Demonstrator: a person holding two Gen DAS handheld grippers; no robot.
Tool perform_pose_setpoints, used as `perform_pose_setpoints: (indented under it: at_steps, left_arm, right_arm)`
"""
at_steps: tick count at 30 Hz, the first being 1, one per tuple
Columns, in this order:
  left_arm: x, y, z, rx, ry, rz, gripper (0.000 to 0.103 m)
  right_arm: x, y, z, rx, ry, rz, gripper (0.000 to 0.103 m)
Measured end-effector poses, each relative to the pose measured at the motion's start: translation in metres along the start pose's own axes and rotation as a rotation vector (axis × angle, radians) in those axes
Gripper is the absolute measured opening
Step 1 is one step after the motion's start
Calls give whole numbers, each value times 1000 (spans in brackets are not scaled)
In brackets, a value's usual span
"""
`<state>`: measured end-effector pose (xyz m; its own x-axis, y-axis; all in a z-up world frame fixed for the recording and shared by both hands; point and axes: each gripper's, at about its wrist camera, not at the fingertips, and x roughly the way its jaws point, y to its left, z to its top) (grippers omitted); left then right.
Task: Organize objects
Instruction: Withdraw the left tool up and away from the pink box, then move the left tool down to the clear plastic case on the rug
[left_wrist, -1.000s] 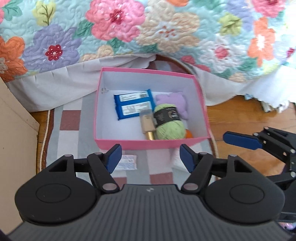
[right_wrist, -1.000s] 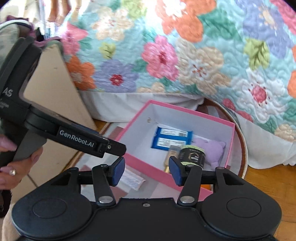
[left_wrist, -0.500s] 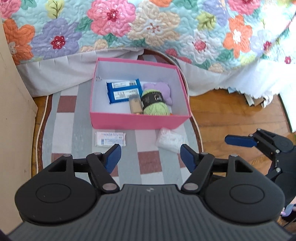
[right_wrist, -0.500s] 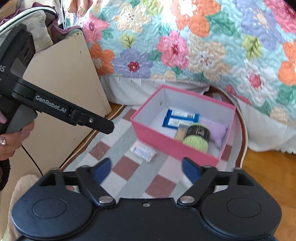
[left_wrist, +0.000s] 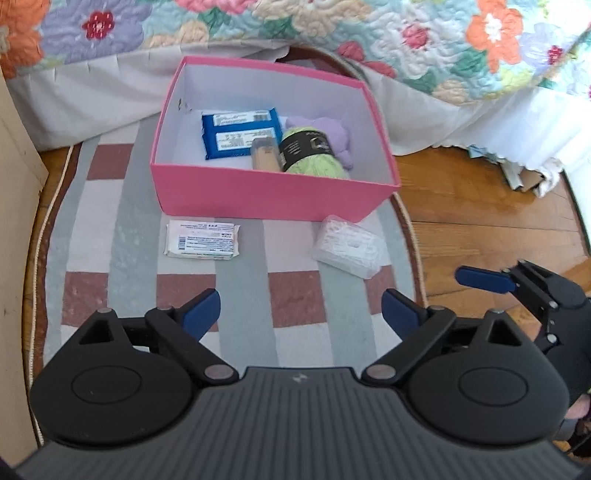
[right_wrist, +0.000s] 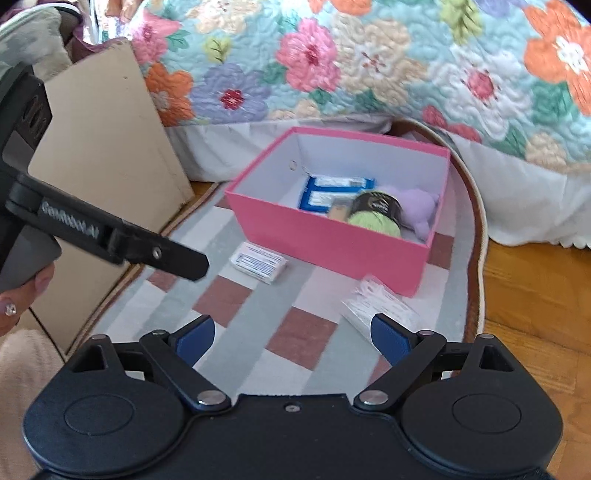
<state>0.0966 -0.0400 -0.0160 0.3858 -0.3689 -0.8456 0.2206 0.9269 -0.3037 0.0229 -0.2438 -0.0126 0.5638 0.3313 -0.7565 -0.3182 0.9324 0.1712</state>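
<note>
A pink box (left_wrist: 266, 194) (right_wrist: 325, 240) stands on a striped rug. It holds a blue packet (left_wrist: 240, 134), a tan bottle (left_wrist: 264, 157), green yarn (left_wrist: 314, 160) (right_wrist: 373, 219) and a purple soft toy (left_wrist: 332, 131). A white packet (left_wrist: 201, 240) (right_wrist: 258, 262) and a clear plastic pack (left_wrist: 347, 245) (right_wrist: 376, 301) lie on the rug in front of the box. My left gripper (left_wrist: 301, 314) is open and empty, held back above the rug. My right gripper (right_wrist: 291, 338) is open and empty, close to the clear pack.
A floral quilt (left_wrist: 332, 33) hangs down behind the box. A cardboard panel (right_wrist: 99, 147) stands at the left. The rug (left_wrist: 243, 339) has a corded edge, with wooden floor (left_wrist: 480, 206) to the right.
Both grippers have pulled back and up from the box, so the white packet and clear pack now show. The right gripper's jaws have spread wider.
</note>
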Motion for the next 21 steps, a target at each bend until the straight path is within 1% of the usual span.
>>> perform_pose_setpoints:
  at_steps: [3, 4, 8, 10, 14, 18, 20, 21]
  left_arm:
    - [24, 2, 0, 14, -8, 48, 95]
    - [31, 3, 0, 22, -11, 49, 95]
    - [60, 2, 1, 22, -45, 27, 95]
    - [76, -2, 2, 51, -58, 6, 94]
    - [108, -17, 7, 122, -80, 18, 93]
    - [142, -25, 14, 124, -58, -15, 90]
    - [154, -29, 16, 137, -47, -18, 80]
    - [161, -31, 17, 142, -42, -21, 78]
  right_arm:
    - [11, -10, -8, -4, -16, -28, 94]
    - [15, -13, -10, -5, -23, -31, 94]
    - [35, -25, -20, -16, -27, -56, 94]
    - [48, -32, -24, -24, -33, -57, 94]
    - [73, -39, -32, -51, -41, -71, 94]
    - [98, -51, -40, -24, -37, -91, 94]
    - [106, -59, -43, 14, -35, -99, 94]
    - [109, -62, -43, 29, -36, -99, 94]
